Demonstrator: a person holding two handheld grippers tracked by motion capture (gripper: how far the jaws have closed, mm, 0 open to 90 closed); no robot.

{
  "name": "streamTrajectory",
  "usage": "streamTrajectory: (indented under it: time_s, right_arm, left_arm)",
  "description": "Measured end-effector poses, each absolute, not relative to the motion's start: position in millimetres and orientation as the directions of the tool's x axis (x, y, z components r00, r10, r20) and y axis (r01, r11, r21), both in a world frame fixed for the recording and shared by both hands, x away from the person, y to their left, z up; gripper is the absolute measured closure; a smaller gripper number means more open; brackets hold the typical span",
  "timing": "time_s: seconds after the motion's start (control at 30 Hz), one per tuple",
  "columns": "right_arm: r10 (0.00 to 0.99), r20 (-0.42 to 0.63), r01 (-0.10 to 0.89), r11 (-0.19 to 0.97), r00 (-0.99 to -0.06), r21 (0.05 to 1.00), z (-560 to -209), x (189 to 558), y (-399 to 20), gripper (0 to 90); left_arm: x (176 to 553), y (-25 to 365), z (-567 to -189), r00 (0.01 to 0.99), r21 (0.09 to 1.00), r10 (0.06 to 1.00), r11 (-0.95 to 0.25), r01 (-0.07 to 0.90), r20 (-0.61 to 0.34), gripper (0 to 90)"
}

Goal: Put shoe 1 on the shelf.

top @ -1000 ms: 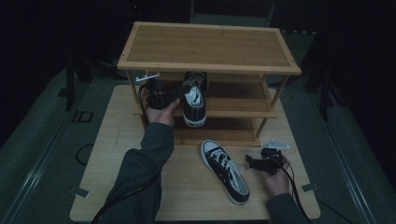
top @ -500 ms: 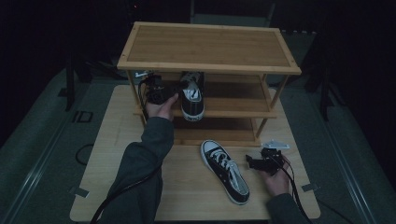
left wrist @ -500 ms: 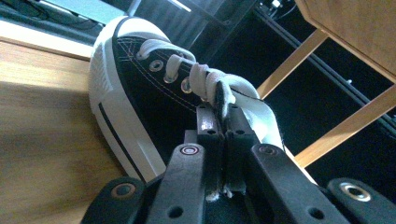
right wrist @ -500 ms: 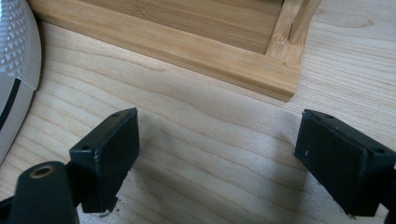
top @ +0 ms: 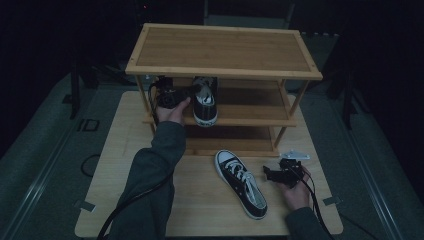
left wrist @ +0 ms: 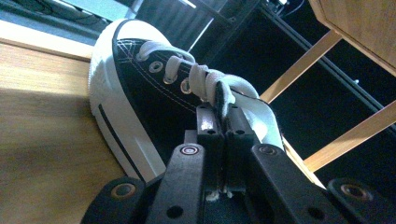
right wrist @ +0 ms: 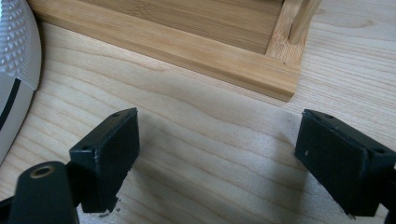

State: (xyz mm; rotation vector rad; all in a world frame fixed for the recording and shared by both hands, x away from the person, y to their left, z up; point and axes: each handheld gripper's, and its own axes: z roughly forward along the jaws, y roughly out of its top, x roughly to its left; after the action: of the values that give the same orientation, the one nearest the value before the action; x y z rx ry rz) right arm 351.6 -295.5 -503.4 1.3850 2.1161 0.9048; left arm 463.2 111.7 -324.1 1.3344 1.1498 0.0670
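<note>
black-and-white sneaker (top: 205,100) sat on the middle shelf of the bamboo shoe rack (top: 222,50), heel at the shelf's front edge, pushed further in than a second before. left gripper (top: 167,96) was clamped on its tongue. its mate (top: 241,182) lay on the wooden board (top: 125,150), open board around it. right gripper (top: 274,175) rested wide open nearby, holding nothing.

shelf shoe (top: 205,102) toe hidden under rack top (top: 220,50), second shoe (right wrist: 14,70) cropped
</note>
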Motion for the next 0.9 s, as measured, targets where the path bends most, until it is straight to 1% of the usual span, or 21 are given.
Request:
streamTrajectory:
  time_s: [0.13, 0.23, 0.3, 0.4, 0.43, 0.47, 0.6, 0.67, 0.73, 0.8, 0.9]
  right_arm:
    - [0.919, -0.017, 0.622, 0.280, -0.393, 0.731, -503, 352, -296, 13.4]
    - [0.919, -0.018, 0.622, 0.281, -0.394, 0.731, -503, 352, -296, 13.4]
    - [0.919, -0.018, 0.622, 0.281, -0.394, 0.731, -503, 352, -296, 13.4]
    - [0.919, -0.017, 0.622, 0.281, -0.394, 0.731, -503, 352, -296, 13.4]
    - [0.919, -0.017, 0.622, 0.281, -0.394, 0.731, -503, 352, -296, 13.3]
    - [0.919, -0.017, 0.623, 0.280, -0.394, 0.730, -503, 351, -295, 13.4]
    - [0.919, -0.018, 0.622, 0.281, -0.394, 0.731, -503, 352, -296, 13.4]
    - [0.919, -0.018, 0.622, 0.281, -0.394, 0.731, -503, 352, -296, 13.3]
    - [0.919, -0.018, 0.622, 0.281, -0.394, 0.731, -503, 352, -296, 13.4]
    - [0.919, -0.017, 0.623, 0.281, -0.394, 0.731, -503, 351, -296, 13.3]
    - [0.919, -0.017, 0.622, 0.281, -0.394, 0.731, -503, 352, -296, 13.4]
  left_arm:
    - [465, 111, -326, 0.500, 0.773, 0.620, 0.305, 0.556, -0.604, 88.2]
    - [463, 111, -327, 0.501, 0.777, 0.625, 0.303, 0.552, -0.599, 86.1]
    - [461, 110, -327, 0.497, 0.778, 0.622, 0.329, 0.535, -0.605, 81.2]
    - [457, 110, -326, 0.491, 0.783, 0.636, 0.321, 0.533, -0.595, 73.4]
    - [453, 114, -327, 0.516, 0.804, 0.652, 0.265, 0.532, -0.556, 73.4]
    - [450, 112, -327, 0.496, 0.798, 0.654, 0.300, 0.523, -0.571, 69.2]
    - [436, 114, -332, 0.497, 0.808, 0.661, 0.312, 0.500, -0.563, 62.0]
    - [431, 116, -333, 0.511, 0.820, 0.664, 0.302, 0.486, -0.547, 59.4]
    - [423, 116, -333, 0.509, 0.816, 0.656, 0.321, 0.481, -0.557, 58.2]
    - [415, 117, -332, 0.527, 0.837, 0.667, 0.300, 0.457, -0.527, 57.4]
    - [401, 117, -331, 0.525, 0.855, 0.688, 0.298, 0.425, -0.501, 56.1]
